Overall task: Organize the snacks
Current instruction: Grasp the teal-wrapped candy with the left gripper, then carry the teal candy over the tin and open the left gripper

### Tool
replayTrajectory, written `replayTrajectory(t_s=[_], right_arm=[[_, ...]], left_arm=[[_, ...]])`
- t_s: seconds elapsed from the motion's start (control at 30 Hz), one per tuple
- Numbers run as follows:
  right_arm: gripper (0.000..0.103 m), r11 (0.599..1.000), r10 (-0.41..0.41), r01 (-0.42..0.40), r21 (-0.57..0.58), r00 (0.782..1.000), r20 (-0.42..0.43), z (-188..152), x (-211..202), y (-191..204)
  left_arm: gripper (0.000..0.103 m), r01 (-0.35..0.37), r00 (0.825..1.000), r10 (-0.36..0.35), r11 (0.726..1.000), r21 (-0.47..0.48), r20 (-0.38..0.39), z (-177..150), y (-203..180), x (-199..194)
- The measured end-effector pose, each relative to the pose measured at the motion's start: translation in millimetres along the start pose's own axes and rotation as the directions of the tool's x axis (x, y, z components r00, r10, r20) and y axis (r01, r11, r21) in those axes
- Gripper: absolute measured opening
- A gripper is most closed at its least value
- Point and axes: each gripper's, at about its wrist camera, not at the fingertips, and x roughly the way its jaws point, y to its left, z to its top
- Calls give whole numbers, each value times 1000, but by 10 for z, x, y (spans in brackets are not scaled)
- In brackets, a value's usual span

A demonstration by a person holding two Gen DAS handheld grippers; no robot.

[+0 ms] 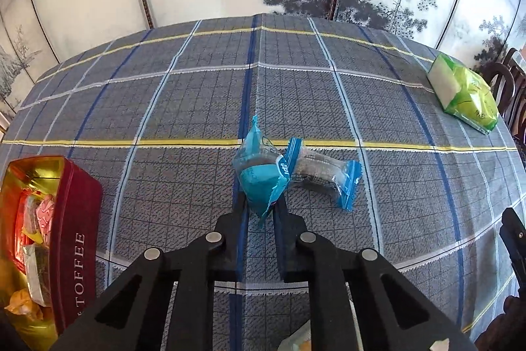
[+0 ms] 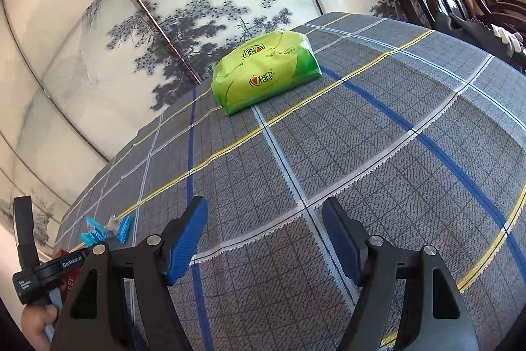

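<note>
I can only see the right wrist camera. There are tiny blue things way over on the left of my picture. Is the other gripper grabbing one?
Observer: Yes. The left gripper is shut on the blue snack, pinching the near end of its wrapper.
Operator: What's the thing beside it?
Observer: A clear-wrapped snack with blue ends. It lies on the tablecloth, and one end overlaps the blue snack.
Operator: Where could they go?
Observer: Probably the red tin on the left of that view. It is open, marked TOFFEE, and has wrapped sweets inside.
</note>
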Motion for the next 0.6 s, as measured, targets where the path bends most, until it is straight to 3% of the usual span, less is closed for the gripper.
replayTrajectory(t_s=[0.2,0.6], right_arm=[[73,1000,-6,6,0,1000,-4,10,5,14],[73,1000,-19,19,0,1000,-9,9,28,2]], left_arm=[[11,15,996,-19,999,46,85,7,-50,-324],[11,-111,973,100,993,44,210,70,232,-993]])
